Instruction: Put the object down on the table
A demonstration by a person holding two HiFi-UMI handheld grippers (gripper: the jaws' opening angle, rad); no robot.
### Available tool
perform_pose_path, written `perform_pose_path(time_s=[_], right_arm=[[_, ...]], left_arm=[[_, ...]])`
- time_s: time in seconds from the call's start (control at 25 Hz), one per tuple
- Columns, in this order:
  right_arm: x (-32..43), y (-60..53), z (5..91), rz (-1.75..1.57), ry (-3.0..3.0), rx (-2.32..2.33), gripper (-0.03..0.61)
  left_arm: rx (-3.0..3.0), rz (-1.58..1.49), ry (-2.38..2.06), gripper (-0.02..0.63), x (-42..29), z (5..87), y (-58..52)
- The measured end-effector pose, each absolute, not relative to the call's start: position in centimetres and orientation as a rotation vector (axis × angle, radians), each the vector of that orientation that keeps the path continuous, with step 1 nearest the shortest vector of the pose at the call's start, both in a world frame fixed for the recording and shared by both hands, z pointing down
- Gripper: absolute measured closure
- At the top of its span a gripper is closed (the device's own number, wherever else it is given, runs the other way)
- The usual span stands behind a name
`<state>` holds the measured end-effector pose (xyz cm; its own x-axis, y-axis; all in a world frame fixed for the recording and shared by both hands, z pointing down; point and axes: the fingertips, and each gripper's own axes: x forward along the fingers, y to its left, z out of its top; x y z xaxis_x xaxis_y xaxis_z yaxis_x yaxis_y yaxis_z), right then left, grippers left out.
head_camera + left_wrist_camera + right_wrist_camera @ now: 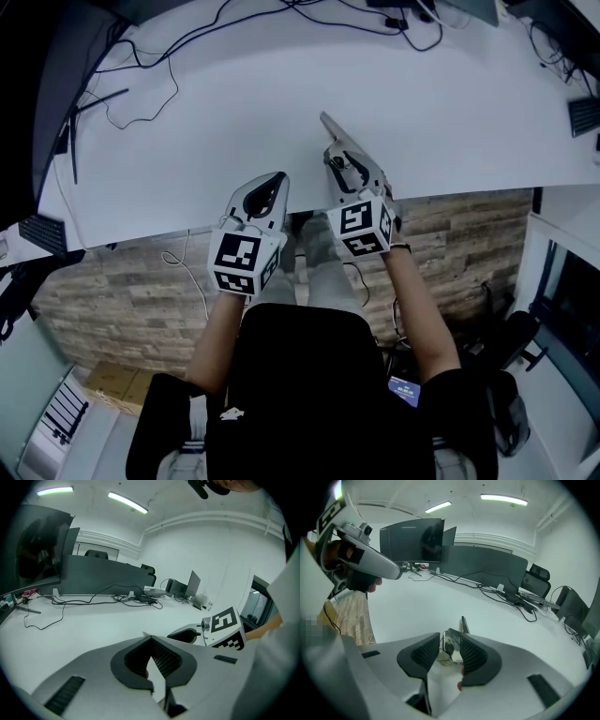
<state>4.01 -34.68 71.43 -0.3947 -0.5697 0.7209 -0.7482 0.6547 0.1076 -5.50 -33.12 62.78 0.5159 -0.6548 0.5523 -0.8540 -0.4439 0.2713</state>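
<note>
**Right hand-held gripper has the object, parked close to the near edge: drop risk**

Right hand-held gripper [449, 641]: jaws nearly together, clamped on one end of a thin silvery-grey metal piece [333, 128]. A flat narrow strip sticks out past the tips. Can't identify what it is.

Position: the object is over the white tabletop [234, 112], close to the near edge and a bit right of the middle, with the strip pointing toward the far edge. Can't tell whether the strip's far tip is touching the surface yet. Not released.

Left hand-held gripper [150, 638]: jaw tips together, nothing between them, sitting just beside the right one at the same near edge.

What could go wrong, my read:
- Letting go here leaves little margin to the near edge. A slight pull-back on opening could take the piece off the edge to the floor.
- It is held by one end only, so the long strip could pivot in the pads and land tip-first.
- Metal on a smooth top will likely bounce or skate if released from above the surface.
- The left one is close enough to knock it.

Black cables [187, 42] along the far edge are well apart, no issue.
</note>
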Motion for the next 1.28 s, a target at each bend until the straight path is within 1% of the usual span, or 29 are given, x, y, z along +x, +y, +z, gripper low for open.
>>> perform_pose_path(time_s=[0.36,0.44,0.56,0.68,1.0,1.28], right_arm=[[4.8,-34.8,68.7,0.329,-2.123,1.099,0.460],[5.0,-35.1,67.7,0.348,-2.131,1.129,0.471],[5.5,-35.6,65.8,0.345,-2.135,1.194,0.508],[5.8,-36.0,63.9,0.337,-2.137,1.248,0.526],[6.5,-36.4,58.4,0.269,-2.153,1.356,0.551],[7.8,-36.6,52.9,0.280,-2.181,1.494,0.554]], left_arm=[[2.267,0.502,-1.239,0.601,-5.6,61.1,-33.3],[2.280,0.502,-1.244,0.601,-5.6,60.3,-33.5],[2.306,0.497,-1.250,0.601,-5.7,58.8,-33.8],[2.332,0.488,-1.258,0.601,-5.9,57.2,-34.0],[2.408,0.469,-1.263,0.601,-5.8,53.6,-34.5],[2.482,0.423,-1.316,0.601,-6.1,49.6,-35.5]])
